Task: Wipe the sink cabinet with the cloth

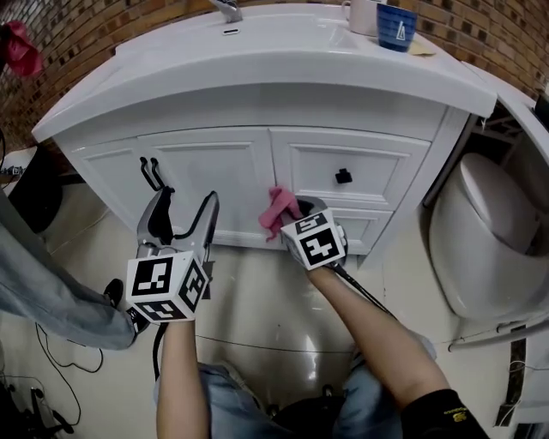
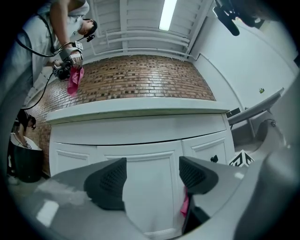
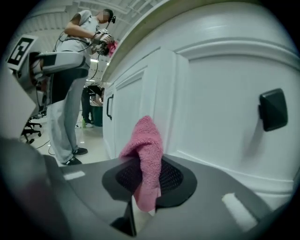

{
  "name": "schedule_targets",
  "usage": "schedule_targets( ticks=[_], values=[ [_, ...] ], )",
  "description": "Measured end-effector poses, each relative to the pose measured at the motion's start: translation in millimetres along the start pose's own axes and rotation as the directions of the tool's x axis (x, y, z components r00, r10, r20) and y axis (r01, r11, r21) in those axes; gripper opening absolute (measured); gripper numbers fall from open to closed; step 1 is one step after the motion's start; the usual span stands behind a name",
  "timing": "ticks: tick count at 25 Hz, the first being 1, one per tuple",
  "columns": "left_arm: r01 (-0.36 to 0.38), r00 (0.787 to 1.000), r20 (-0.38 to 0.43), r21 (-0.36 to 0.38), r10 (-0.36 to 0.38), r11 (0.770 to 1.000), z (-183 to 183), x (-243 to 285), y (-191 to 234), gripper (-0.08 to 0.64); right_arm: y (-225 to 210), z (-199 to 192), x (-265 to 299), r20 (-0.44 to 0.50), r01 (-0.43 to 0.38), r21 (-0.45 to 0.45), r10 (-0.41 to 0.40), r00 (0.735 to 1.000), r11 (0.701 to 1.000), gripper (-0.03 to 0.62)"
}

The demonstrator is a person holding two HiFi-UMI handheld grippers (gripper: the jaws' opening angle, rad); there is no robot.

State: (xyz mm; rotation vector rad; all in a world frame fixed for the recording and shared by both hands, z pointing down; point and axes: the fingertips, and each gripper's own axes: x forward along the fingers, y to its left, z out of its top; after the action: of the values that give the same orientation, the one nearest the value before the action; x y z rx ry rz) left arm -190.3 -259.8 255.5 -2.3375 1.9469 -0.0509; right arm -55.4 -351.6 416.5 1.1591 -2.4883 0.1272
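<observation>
A white sink cabinet [image 1: 257, 163] with panelled doors stands in front of me, under a white countertop [image 1: 283, 51]. My right gripper [image 1: 292, 216] is shut on a pink cloth [image 1: 278, 211], which it holds against the cabinet front near the seam between the door and the drawers. In the right gripper view the cloth [image 3: 146, 159] sticks up from between the pads, next to the white door [image 3: 140, 108]. My left gripper [image 1: 182, 210] hangs open in front of the left door [image 2: 150, 187], holding nothing.
A black square knob [image 1: 343, 176] sits on the upper drawer. Two black handles [image 1: 151, 173] hang on the left door. A blue cup [image 1: 395, 26] and a white mug [image 1: 364, 14] stand on the countertop. A toilet [image 1: 489, 240] is at the right. Another person's leg [image 1: 51, 291] stands left.
</observation>
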Motion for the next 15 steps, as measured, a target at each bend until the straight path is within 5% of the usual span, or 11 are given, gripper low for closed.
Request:
schedule_targets(
  ticks=[7,15],
  values=[
    [0.064,0.998,0.030,-0.039,-0.063,0.997,2.9,18.9,-28.1,0.354,-88.4,-35.9,-74.7,-0.064,0.148,-0.047,-0.150,0.987,0.988,0.066],
    [0.159,0.986,0.061,-0.078,-0.155,0.984,8.0,40.4,-84.4,0.354,-188.5,-84.5,-159.5,-0.123,0.368,0.171,-0.350,0.928,0.914,0.066]
  ],
)
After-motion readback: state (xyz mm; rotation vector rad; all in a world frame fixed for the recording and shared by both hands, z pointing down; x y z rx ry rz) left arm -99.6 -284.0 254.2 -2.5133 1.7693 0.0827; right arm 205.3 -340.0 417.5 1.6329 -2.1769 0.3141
